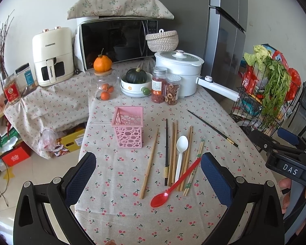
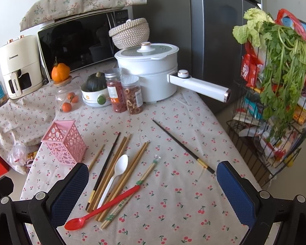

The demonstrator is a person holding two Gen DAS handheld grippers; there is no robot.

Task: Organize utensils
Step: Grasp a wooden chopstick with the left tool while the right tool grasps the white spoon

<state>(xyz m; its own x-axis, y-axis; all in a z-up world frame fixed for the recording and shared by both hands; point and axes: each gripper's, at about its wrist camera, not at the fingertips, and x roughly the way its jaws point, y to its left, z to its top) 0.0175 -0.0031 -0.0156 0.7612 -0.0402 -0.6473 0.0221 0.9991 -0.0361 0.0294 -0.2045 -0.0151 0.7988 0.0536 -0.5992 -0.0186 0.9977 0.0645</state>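
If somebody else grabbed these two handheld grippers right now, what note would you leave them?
Left gripper: open, empty, above the utensil pile.
Right gripper: open, empty, above the cloth right of the pile.
Pink holder: upright, appears empty, left of the utensils.
On the table: red spoon lying across the white spoon and wooden chopsticks; one wooden chopstick apart on the left; one black chopstick in the pile, another off to the right.
Done: nothing yet.
Left: put every utensil in the holder.
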